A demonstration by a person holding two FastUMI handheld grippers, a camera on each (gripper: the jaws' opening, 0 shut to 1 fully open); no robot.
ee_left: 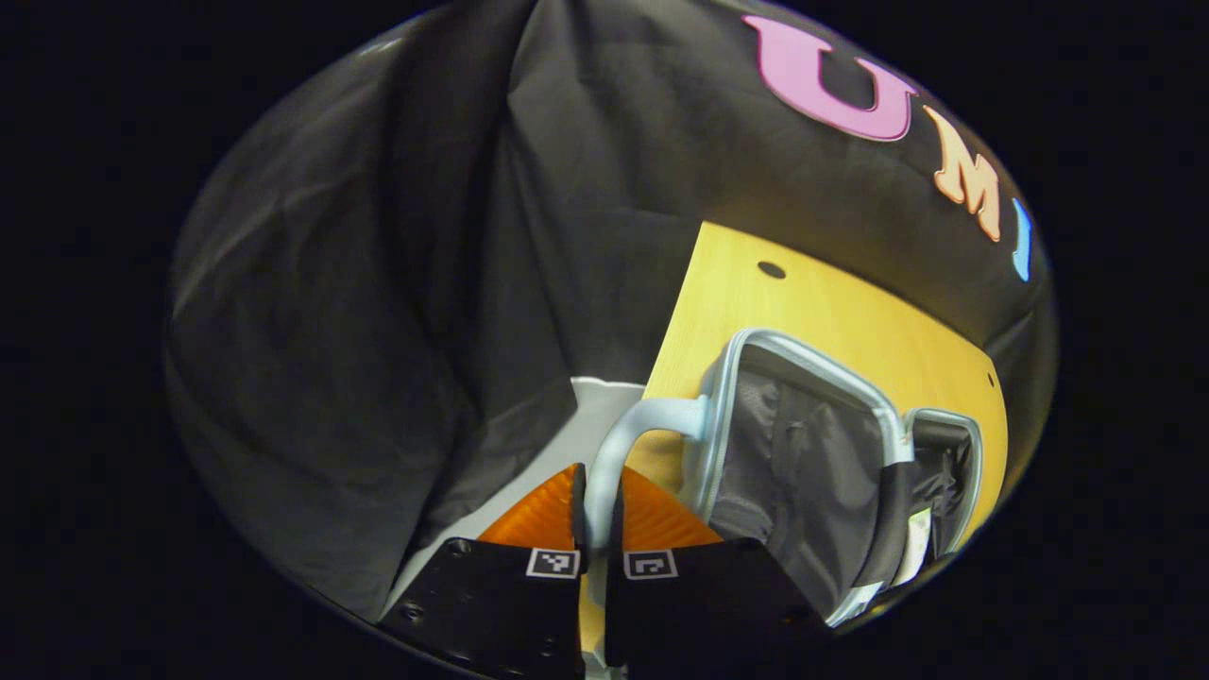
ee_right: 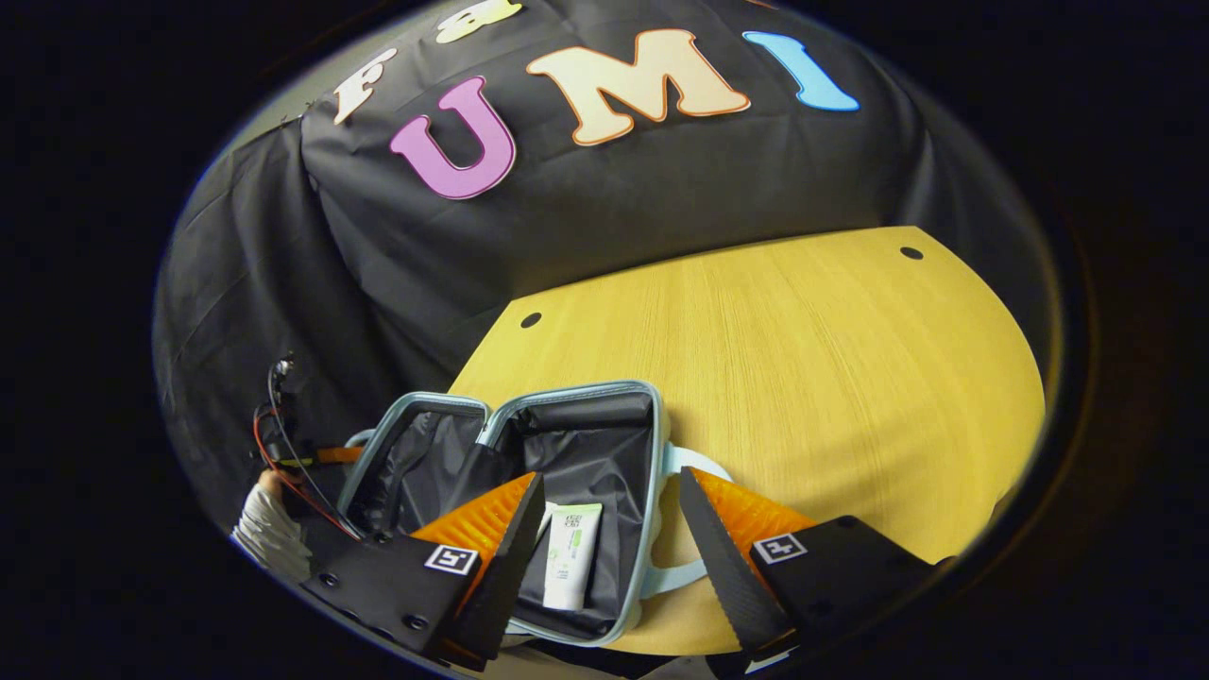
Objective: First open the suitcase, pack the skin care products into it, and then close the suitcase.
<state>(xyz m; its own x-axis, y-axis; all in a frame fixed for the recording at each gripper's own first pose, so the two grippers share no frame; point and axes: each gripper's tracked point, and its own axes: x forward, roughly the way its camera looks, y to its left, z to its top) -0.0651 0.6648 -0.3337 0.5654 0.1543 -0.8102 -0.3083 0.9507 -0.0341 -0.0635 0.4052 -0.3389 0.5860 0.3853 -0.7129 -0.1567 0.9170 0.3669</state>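
Inside open suitcase (ee_right: pixel 529 444), one tube (ee_right: pixel 570 555); left gripper (ee_left: pixel 601 529) clamped on handle (ee_left: pixel 628 439), right gripper (ee_right: pixel 604 543) wide.

The suitcase (ee_right: pixel 604 416) has a pale blue rim and handle with dark grey lining. The tube (ee_right: pixel 570 567) is white with green print. Finger pads (ee_right: pixel 486 519) are ribbed orange on black bodies. The table (ee_right: pixel 803 359) is yellow wood grain.

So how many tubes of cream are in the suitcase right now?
1. A white tube with green print lies in the near half of the open suitcase, between the right gripper's open fingers. Dark lining folds could hide more.
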